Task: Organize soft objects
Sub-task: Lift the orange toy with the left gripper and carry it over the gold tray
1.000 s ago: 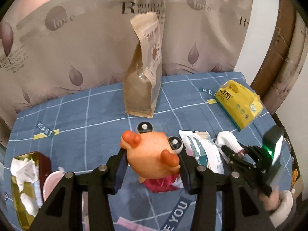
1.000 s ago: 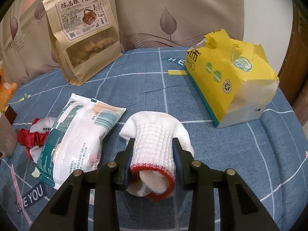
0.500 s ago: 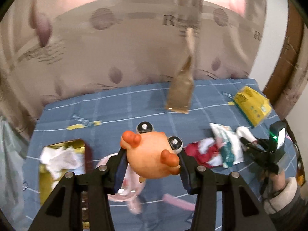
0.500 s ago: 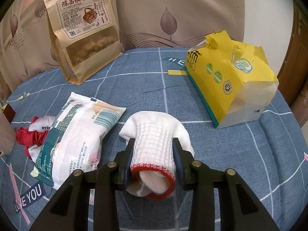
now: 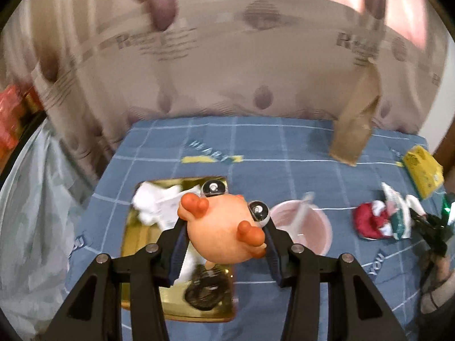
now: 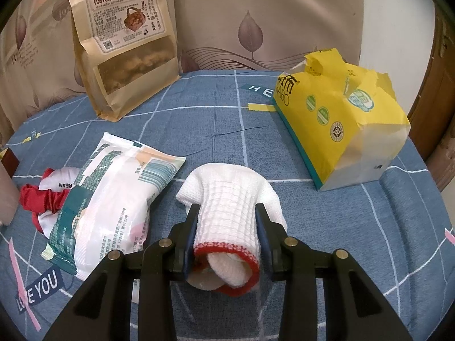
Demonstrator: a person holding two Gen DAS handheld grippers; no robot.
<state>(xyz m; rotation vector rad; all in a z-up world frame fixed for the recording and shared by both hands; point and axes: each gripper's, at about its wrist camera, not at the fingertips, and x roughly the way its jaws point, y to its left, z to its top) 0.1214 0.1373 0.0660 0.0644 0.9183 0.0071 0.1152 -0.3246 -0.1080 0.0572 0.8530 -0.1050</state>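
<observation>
A blue checked cloth [image 6: 176, 108] covers the table, and a curtain with leaves on it [image 6: 250, 14] hangs behind the far edge. A big brown paper bag of snacks [image 6: 125, 42] stands upright near the far edge. A torn yellow pack of tissues [image 6: 341, 125] lies close to the far right corner. A white plastic packet [image 6: 113, 199] lies flat in the middle part of the cloth, and its left side covers part of a red and white cloth [image 6: 45, 196].

My right gripper [image 6: 227, 236] squeezes a white glove with a red cuff [image 6: 227, 213]. The glove rests on the cloth, just right of the packet and well apart from the tissues.

My left gripper [image 5: 224, 241] holds an orange toy with googly eyes [image 5: 221, 230] tight between both pads. The toy is up in the air, above the right side of a gold box [image 5: 142, 233] near the left edge. White crumpled paper [image 5: 159, 201] lies in the box, and something dark and blurry [image 5: 204, 292] is in its near end. A pink bowl [image 5: 307, 227] sits just right of the box, with a white thing in it that is too blurry to name.
</observation>
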